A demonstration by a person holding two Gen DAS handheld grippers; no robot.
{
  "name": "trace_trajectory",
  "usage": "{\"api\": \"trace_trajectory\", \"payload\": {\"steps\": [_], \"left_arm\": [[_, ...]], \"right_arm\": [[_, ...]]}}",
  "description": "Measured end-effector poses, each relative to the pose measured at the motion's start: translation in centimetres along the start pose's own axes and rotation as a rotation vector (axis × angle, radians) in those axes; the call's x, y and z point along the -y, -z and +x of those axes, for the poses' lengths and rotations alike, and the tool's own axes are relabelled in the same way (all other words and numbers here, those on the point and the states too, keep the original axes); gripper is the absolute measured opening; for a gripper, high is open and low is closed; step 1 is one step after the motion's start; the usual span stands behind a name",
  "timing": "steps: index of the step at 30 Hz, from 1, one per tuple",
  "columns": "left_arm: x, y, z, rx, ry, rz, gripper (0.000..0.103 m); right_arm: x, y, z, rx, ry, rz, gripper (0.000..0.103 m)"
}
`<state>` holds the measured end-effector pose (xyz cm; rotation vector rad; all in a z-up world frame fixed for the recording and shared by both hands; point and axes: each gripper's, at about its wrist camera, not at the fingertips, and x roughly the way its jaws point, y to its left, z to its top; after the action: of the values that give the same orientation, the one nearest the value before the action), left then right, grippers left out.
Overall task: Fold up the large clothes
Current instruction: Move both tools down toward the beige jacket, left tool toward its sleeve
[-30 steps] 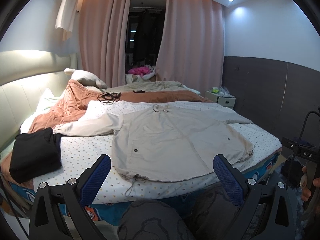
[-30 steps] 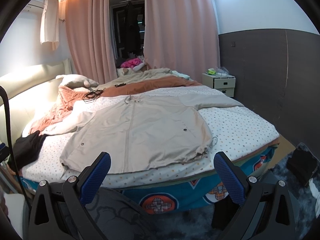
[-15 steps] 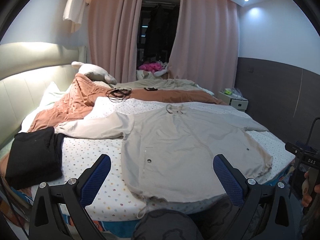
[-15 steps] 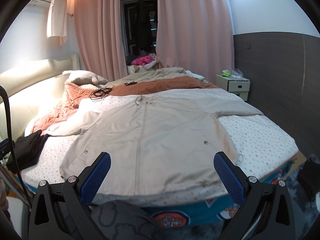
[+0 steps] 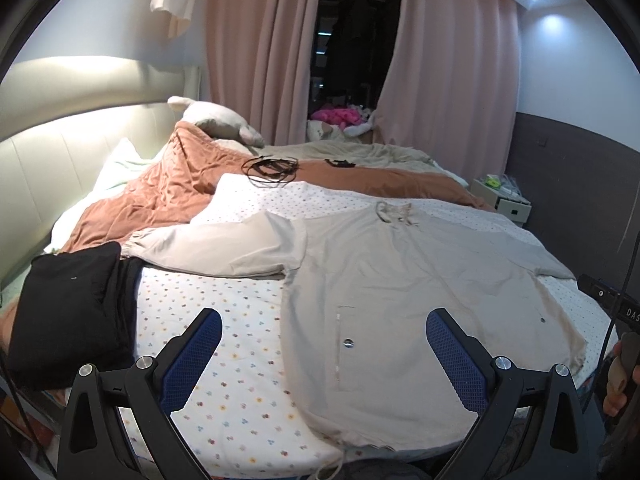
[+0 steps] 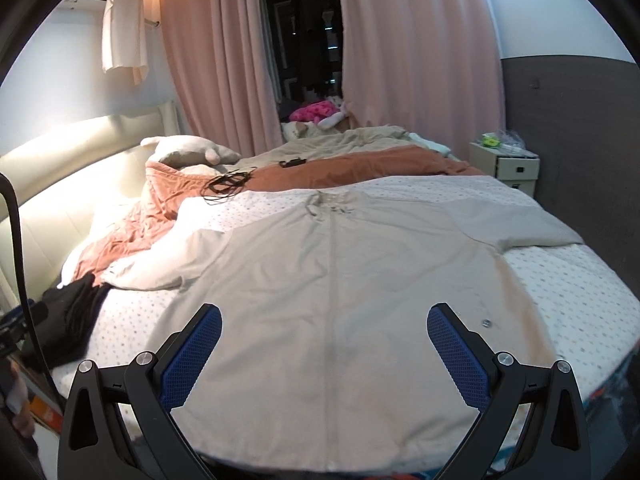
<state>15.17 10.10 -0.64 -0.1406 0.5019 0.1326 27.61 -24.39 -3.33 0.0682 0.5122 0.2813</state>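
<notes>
A large beige jacket (image 5: 400,280) (image 6: 340,292) lies spread flat, front up, on the dotted white sheet (image 5: 224,320) of the bed, its sleeves out to both sides. My left gripper (image 5: 324,332) hovers open above the jacket's left hem side, near a snap button (image 5: 349,343). My right gripper (image 6: 324,332) hangs open over the jacket's lower middle, close to its hem. Neither holds anything. The left sleeve (image 5: 208,248) reaches toward a black garment. The right sleeve (image 6: 516,224) lies toward the bed's right edge.
A folded black garment (image 5: 68,312) sits at the bed's left edge. A rust-coloured blanket (image 5: 168,200), black cables (image 5: 270,168) and a pillow (image 5: 220,120) lie farther back. A nightstand (image 6: 504,160) stands at the right wall. A person's hand (image 5: 618,376) holds the other gripper's handle.
Both grippers have risen and come forward over the bed, so the jacket now fills the views and the bed's front edge has dropped out of sight. Both stay open.
</notes>
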Motion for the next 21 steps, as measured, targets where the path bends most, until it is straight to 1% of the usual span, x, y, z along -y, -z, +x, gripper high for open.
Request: {"api": "trace_trajectory", "payload": {"steps": [12, 17, 21], "left_arm": [[-5.4, -2.6, 5.6, -0.051, -0.093, -0.096, 0.101], [-8.4, -3.6, 7.8, -0.074, -0.136, -0.146, 0.101], [-11.0, -4.5, 10.3, -0.118, -0.204, -0.167, 0.097]], "right_arm": [[-7.2, -3.9, 9.6, -0.038, -0.148, -0.032, 0.103], [-9.6, -5.1, 13.3, -0.066, -0.195, -0.015, 0.103], [-10.9, -5.6, 17.1, -0.11, -0.22, 0.012, 0.103]]}}
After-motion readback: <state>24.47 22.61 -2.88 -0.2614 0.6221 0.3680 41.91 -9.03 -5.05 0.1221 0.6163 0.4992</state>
